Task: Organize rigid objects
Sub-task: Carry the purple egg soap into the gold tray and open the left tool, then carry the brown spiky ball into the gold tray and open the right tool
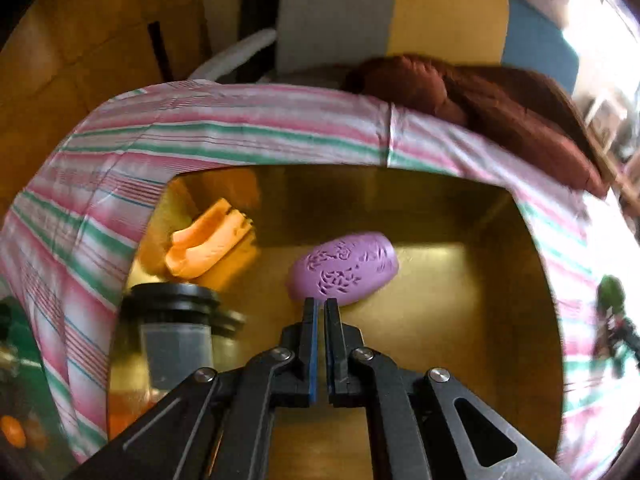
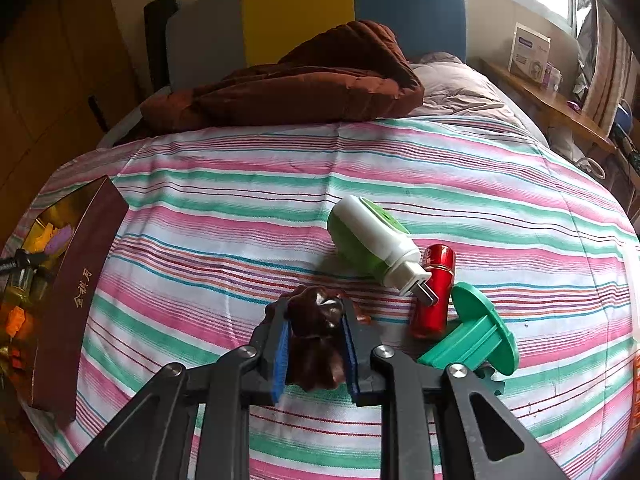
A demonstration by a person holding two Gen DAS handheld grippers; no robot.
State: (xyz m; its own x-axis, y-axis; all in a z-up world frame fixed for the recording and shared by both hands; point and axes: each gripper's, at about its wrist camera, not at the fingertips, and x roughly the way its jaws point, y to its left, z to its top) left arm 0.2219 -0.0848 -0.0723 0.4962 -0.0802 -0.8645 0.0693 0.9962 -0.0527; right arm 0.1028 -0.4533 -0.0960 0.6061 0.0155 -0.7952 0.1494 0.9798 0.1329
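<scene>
My right gripper [image 2: 315, 316] is clamped on a glossy dark brown object [image 2: 316, 340], held just above the striped bedsheet [image 2: 240, 216]. My left gripper [image 1: 321, 304] is pinched closed on nothing, tips at the near edge of the purple perforated oval [image 1: 343, 267] lying inside the gold-lined box [image 1: 460, 280], beside the orange piece [image 1: 208, 242] and black-capped jar [image 1: 172, 320]. Judgement: carry the brown piece level across to the box, clear its rim, and set it on bare floor. The box's maroon side [image 2: 76, 280] bears gold Chinese characters; I cannot read them reliably.
</scene>
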